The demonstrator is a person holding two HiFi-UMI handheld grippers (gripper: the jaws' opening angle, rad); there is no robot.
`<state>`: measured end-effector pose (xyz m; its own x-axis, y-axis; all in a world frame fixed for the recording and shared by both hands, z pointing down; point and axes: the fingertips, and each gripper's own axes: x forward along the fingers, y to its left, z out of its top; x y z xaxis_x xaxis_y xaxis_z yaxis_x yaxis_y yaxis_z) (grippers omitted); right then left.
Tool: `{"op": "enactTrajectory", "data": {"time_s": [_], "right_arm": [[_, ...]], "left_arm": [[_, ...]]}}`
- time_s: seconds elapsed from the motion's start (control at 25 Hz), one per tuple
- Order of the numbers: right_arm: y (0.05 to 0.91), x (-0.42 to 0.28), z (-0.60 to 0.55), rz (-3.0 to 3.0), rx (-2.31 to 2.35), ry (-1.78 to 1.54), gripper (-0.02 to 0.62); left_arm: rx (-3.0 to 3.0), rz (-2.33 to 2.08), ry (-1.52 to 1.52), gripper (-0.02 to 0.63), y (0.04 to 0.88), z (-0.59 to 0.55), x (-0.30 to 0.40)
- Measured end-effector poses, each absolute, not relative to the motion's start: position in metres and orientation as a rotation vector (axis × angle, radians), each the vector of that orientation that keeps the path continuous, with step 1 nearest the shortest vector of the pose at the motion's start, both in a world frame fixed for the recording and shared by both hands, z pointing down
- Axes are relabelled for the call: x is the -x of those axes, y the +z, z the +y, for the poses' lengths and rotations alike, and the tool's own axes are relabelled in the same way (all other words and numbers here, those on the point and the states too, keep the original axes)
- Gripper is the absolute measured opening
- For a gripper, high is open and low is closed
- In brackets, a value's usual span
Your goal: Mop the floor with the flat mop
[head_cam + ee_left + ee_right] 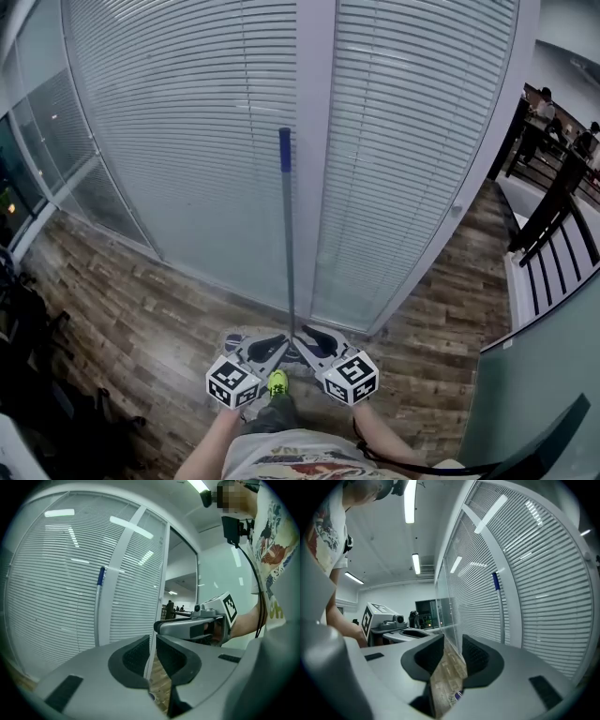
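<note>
Head view: the flat mop's handle [287, 234] stands upright against the white post [315, 141] between the blinds [187, 141], its foot between my left gripper [270, 347] and right gripper [313, 341]. Left gripper view: my jaws are closed together, empty. Right gripper view: my jaws stand apart, with only wood floor [449, 667] showing between them.

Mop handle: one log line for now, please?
mop handle: upright at window post, unheld; left hand-held gripper: shut, empty; right hand-held gripper: open, empty
</note>
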<state>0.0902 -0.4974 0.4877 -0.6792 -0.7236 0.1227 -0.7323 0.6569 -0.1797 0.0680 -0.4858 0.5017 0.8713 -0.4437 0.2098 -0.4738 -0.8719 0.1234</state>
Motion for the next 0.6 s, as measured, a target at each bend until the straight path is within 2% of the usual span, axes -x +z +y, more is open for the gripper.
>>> {"op": "enactTrajectory", "data": {"time_s": [0.28,0.6], "right_arm": [[0.463,-0.082,-0.597,-2.757,-1.331,0.277,0.101],[0.449,-0.071,-0.708,-2.689,-1.376,0.253,0.133]], "left_arm": [[-2.922,-0.671,0.278,0.096,0.488,-0.581,-0.062],[-2.953,-0.589,0.284,0.131,0.477,-0.704,-0.062]]}}
